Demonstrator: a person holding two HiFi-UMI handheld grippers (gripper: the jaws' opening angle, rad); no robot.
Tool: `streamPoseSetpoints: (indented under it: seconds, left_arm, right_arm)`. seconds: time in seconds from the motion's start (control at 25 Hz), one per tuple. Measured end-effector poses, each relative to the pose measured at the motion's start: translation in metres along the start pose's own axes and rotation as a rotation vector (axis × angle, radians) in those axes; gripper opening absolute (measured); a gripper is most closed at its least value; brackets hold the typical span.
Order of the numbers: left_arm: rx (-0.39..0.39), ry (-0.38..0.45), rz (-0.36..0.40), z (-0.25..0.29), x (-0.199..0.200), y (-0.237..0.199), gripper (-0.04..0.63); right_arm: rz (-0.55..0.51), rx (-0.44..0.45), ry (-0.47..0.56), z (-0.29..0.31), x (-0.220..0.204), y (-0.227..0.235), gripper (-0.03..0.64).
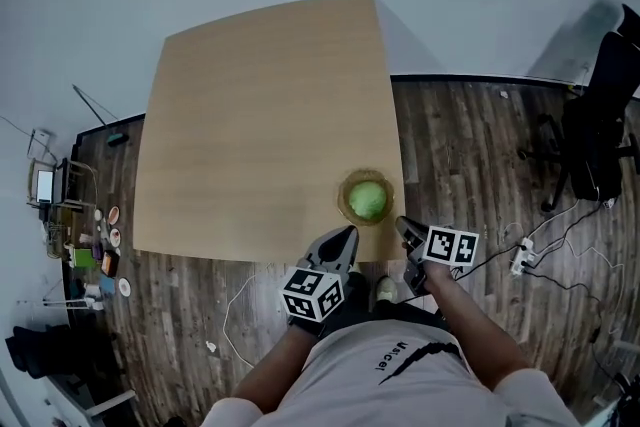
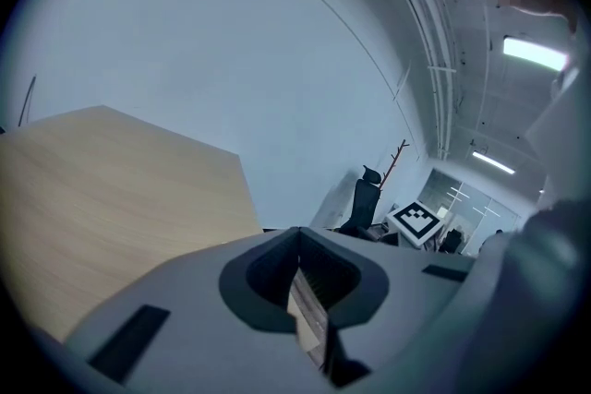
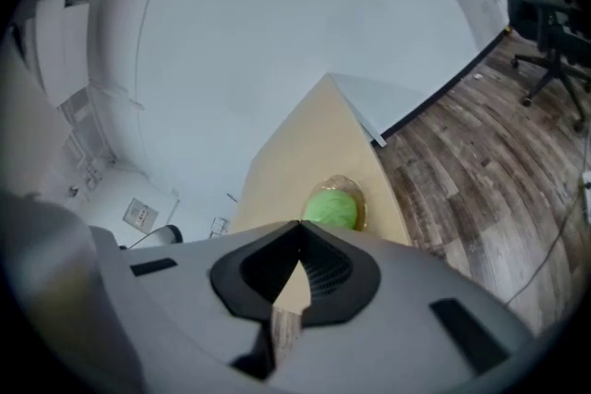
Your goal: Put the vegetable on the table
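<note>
A round green vegetable [image 1: 368, 200] lies in a shallow brown bowl [image 1: 346, 187] at the near right corner of the light wooden table [image 1: 260, 125]. My left gripper [image 1: 348, 233] hovers at the table's near edge, just in front and left of the bowl, jaws shut and empty. My right gripper [image 1: 402, 224] is off the table's corner, right of the bowl, also shut and empty. The right gripper view has the vegetable [image 3: 331, 208] just beyond the jaw tips [image 3: 300, 226]. The left gripper view shows shut jaw tips [image 2: 298, 235] over the bare table [image 2: 111, 189]; the vegetable is hidden there.
A black office chair [image 1: 600, 135] stands on the wood floor at the right. A power strip [image 1: 522, 257] with cables lies near my right side. Small items and a bag [image 1: 90, 245] crowd the floor at the left. A white wall runs behind the table.
</note>
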State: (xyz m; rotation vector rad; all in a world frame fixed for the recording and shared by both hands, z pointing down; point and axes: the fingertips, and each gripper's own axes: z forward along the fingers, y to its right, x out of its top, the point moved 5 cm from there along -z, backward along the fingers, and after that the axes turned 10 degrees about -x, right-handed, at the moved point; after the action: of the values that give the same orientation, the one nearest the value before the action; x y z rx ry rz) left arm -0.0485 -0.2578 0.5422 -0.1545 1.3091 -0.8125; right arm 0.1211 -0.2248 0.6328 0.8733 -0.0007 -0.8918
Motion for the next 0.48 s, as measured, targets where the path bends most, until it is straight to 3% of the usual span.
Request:
streamPoseSetpoints:
  seconds: [0.24, 0.48]
  left_arm:
    - [0.003, 0.04, 0.028, -0.004, 0.007, 0.038, 0.014]
    - [0.032, 0.095, 0.094, -0.013, 0.015, 0.069, 0.014]
  right_arm:
    - [-0.25, 0.103, 0.115, -0.053, 0.014, -0.047, 0.014]
    - [-0.4, 0.173, 0.215, -0.093, 0.016, -0.072, 0.014]
